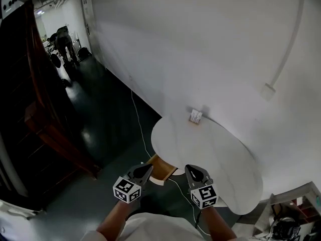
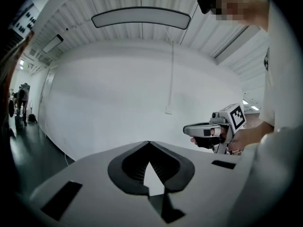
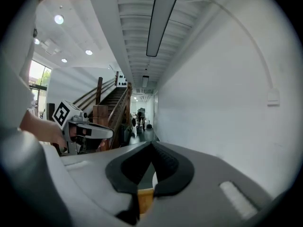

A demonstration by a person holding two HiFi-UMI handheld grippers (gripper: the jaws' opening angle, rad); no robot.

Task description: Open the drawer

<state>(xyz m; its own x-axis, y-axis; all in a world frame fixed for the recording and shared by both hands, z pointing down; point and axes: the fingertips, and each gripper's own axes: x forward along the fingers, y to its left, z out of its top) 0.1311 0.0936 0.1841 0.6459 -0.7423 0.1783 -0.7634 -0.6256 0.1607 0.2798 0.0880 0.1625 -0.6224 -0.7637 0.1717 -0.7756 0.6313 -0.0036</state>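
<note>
I cannot make out a drawer in any view. A tan wooden piece (image 1: 161,167) shows under the near edge of the white round table (image 1: 215,159), just beyond both grippers. My left gripper (image 1: 146,168) is held level in the air, its jaws shut with nothing between them (image 2: 149,143). My right gripper (image 1: 192,170) hangs beside it, a hand's width to the right, tips together and holding nothing (image 3: 152,144). Each gripper shows in the other's view: the right one (image 2: 189,129) and the left one (image 3: 109,133).
A small white-and-brown box (image 1: 195,116) sits on the table by the white wall. A thin cable (image 1: 138,119) runs along the dark floor. A dark wooden staircase (image 1: 30,109) stands at left, with a person (image 1: 64,41) far down the corridor. Clutter (image 1: 286,225) lies at bottom right.
</note>
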